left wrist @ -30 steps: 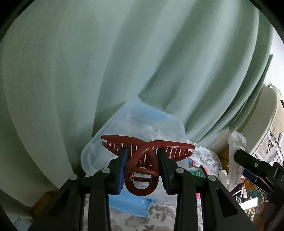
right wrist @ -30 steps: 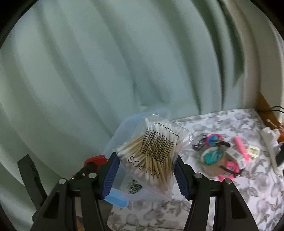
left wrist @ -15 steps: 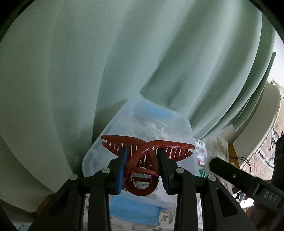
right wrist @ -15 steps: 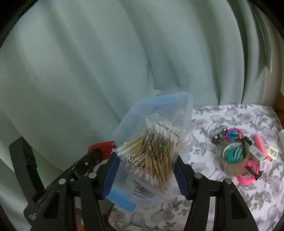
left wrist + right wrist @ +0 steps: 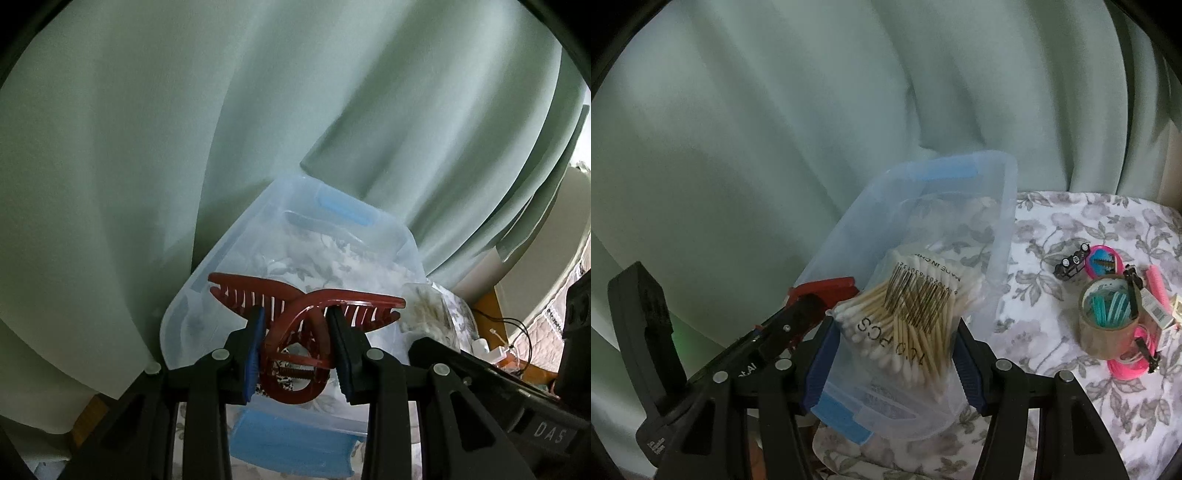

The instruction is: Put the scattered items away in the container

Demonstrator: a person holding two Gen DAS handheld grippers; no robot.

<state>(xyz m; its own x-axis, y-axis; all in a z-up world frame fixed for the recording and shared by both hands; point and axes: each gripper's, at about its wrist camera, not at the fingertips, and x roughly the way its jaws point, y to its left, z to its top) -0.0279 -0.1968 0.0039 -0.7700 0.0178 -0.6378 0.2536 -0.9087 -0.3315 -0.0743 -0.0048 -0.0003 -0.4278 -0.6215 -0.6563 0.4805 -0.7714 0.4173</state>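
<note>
bin: our clear tub point(image 5: 1001, 236) with blue latches sits at the table's left edge, right up against the green curtain point(image 5: 775, 110). It looks empty so far, we only see the floral cloth through the bottom.

left claw: left gripper point(image 5: 297, 325) is pinching the red hair clip point(image 5: 295, 332) by its handle loops, pads pressed onto it, teeth spread out sideways above the fingers. It hangs over the tub's near end, not in yet.

right claw: right gripper point(image 5: 892, 354) is pinching the swab bag point(image 5: 908, 317) between both pads, also over the near end of the tub, just beside the left one.

progress: we'd say barely started. Two items are carried to the bin but neither is dropped, and nothing shows inside.

still to do: let both go into the tub, then go back for the pile near the table's right edge: tape roll point(image 5: 1108, 332) with teal bits inside, pink round thing point(image 5: 1104, 260), pink cord point(image 5: 1126, 363), a small black piece point(image 5: 1071, 263), plus a few packets we can't make out.

in the way: mostly ourselves. The two grippers are crowded together at the same end of the tub, so the clip's wide teeth could snag the bag or the rim. Curtain folds hang close behind the tub too.

other stuff: a white plug with wires point(image 5: 495, 339) off past the table's right side, not part of the job as far as we can tell.
</note>
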